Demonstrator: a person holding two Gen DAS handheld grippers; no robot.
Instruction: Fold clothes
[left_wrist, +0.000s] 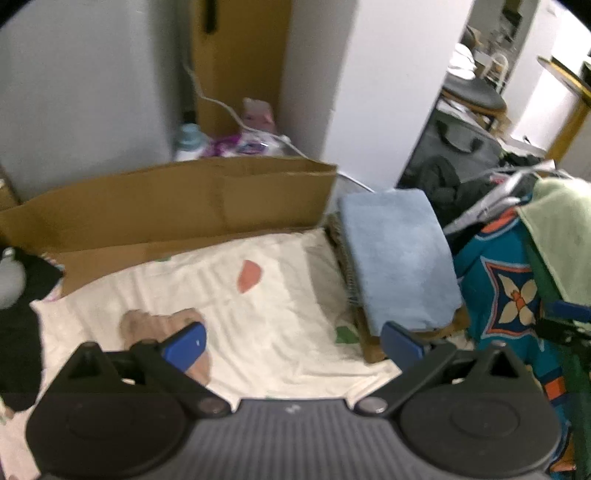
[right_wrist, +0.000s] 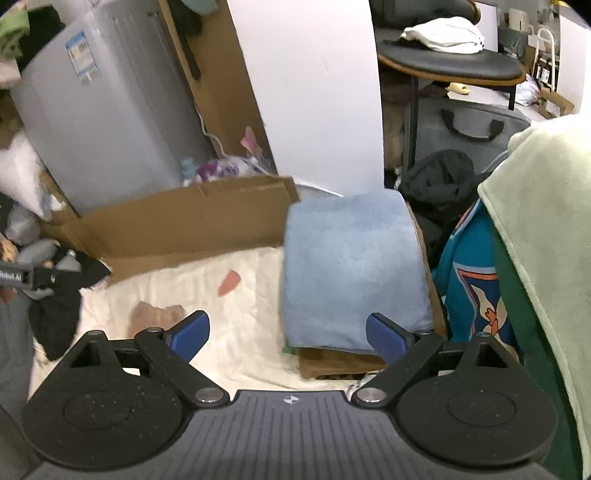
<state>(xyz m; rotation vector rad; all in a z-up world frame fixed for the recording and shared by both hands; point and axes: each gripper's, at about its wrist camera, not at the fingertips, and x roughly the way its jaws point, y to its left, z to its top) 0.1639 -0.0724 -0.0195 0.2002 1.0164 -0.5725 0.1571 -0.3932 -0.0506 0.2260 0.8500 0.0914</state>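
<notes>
Both claws hang above the work sheet (left_wrist: 280, 295), and neither one is carrying anything. The left gripper (left_wrist: 293, 341) is spread wide with nothing between its blue pads; the right gripper (right_wrist: 290, 334) is just as wide and just as empty. A folded blue towel (right_wrist: 351, 269) sits on a stack at the sheet's right edge, looking finished and square. Further right, a heap waits: a pale green cloth (right_wrist: 546, 229) draped over a teal patterned garment (left_wrist: 506, 291). My read is that the next piece comes from that heap. To do it well, take the green cloth by two corners of one edge, one claw each, lift it clear of the teal piece beneath, and lay it flat on the bare sheet, left of the towel stack, before creasing.
</notes>
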